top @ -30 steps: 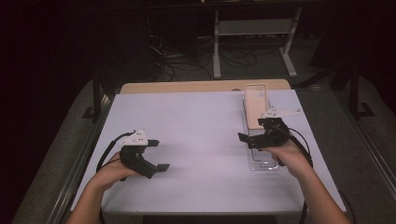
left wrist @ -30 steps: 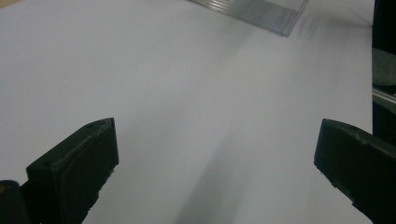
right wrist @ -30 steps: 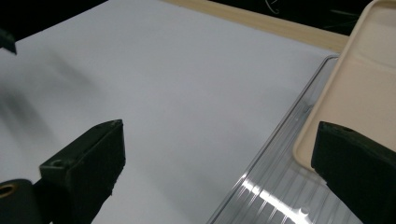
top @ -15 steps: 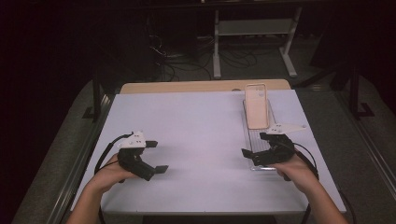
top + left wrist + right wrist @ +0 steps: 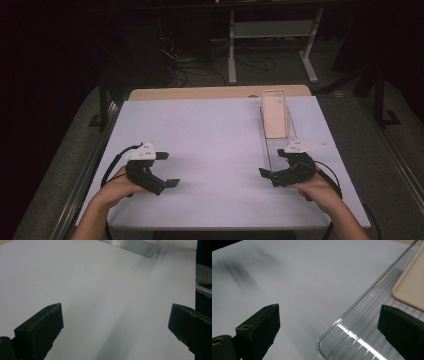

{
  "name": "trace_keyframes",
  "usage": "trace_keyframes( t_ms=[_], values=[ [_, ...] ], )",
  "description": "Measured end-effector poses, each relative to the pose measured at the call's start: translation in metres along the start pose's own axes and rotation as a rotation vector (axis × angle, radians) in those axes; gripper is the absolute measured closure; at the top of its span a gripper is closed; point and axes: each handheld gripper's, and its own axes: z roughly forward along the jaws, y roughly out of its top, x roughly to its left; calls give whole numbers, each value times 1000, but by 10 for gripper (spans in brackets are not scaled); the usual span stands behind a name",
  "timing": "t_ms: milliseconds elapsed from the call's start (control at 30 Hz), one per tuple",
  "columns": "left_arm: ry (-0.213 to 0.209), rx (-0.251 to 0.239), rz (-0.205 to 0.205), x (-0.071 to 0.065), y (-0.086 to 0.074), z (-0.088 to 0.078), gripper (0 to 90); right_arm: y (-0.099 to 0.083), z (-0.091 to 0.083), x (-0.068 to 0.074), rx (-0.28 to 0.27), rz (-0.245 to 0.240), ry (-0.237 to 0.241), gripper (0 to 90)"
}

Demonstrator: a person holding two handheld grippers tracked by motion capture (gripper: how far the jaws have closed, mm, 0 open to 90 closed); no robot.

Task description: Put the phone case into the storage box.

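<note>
Approaching the beige phone case in its clear tray, I keep both tongs, right and left, wide open, empty, level with the bench.

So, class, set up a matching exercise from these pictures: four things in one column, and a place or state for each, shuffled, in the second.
Things:
1. phone case
2. clear tray
3. left tongs
4. right tongs

Places or states:
A. open, over bare table at the near left
B. lies along the table's right side
C. beige, on the tray's far end
D. open, at the tray's near end

Pairs: 1-C, 2-B, 3-A, 4-D
</note>
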Motion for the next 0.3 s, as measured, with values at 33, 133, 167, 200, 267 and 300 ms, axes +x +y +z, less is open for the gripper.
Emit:
trace_keyframes(
  t_ms=[33,133,167,200,267,300],
  values=[
    [-1,-2,-8,-1,0,0,0,0,0,0,0,0,0,39],
    [-3,-5,-8,0,0,-1,0,0,0,1,2,-1,0,39],
    [-3,-5,-9,-1,0,-1,0,0,0,1,3,-2,0,39],
    [-2,-6,-8,0,0,-1,0,0,0,1,3,-2,0,39],
    [-2,-7,-7,0,0,0,0,0,0,1,2,-1,1,39],
    [-3,-7,-7,0,0,0,0,0,0,0,1,-3,2,39]
  ],
)
